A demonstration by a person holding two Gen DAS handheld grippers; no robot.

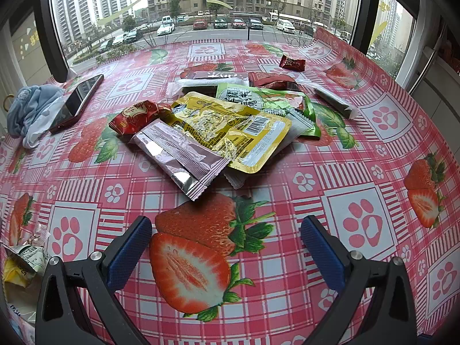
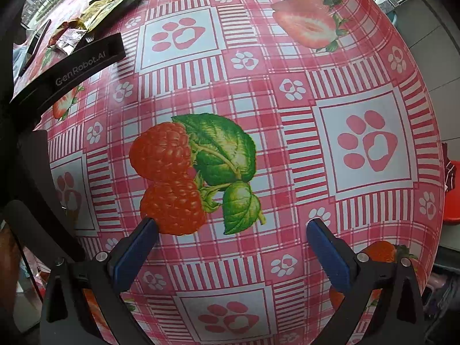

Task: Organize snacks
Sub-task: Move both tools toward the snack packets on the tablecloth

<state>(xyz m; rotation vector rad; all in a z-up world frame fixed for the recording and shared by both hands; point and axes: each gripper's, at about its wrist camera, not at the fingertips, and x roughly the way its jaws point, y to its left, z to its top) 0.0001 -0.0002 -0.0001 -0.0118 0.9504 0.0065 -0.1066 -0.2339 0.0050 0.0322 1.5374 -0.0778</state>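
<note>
A heap of snack packets lies mid-table in the left wrist view: a yellow pouch point(image 1: 230, 126) on top, a silver-pink packet point(image 1: 181, 158) nearest me, a red wrapped candy point(image 1: 135, 116) at its left, a green packet point(image 1: 267, 100) behind. A small red candy point(image 1: 291, 63) and a dark stick packet point(image 1: 335, 100) lie apart, farther back. My left gripper point(image 1: 227, 230) hangs open over the cloth, short of the heap, nothing between its fingers. My right gripper point(image 2: 231, 231) points straight down at bare tablecloth point(image 2: 287, 72), open and holding nothing. The heap point(image 2: 97, 8) shows at that view's upper left.
A phone point(image 1: 76, 100) and a blue cloth point(image 1: 31, 106) rest at the table's left. More packets point(image 1: 23, 261) sit in a bag at the lower left edge. A window backs the table. The left gripper's black body point(image 2: 83, 60) crosses the right wrist view's left side.
</note>
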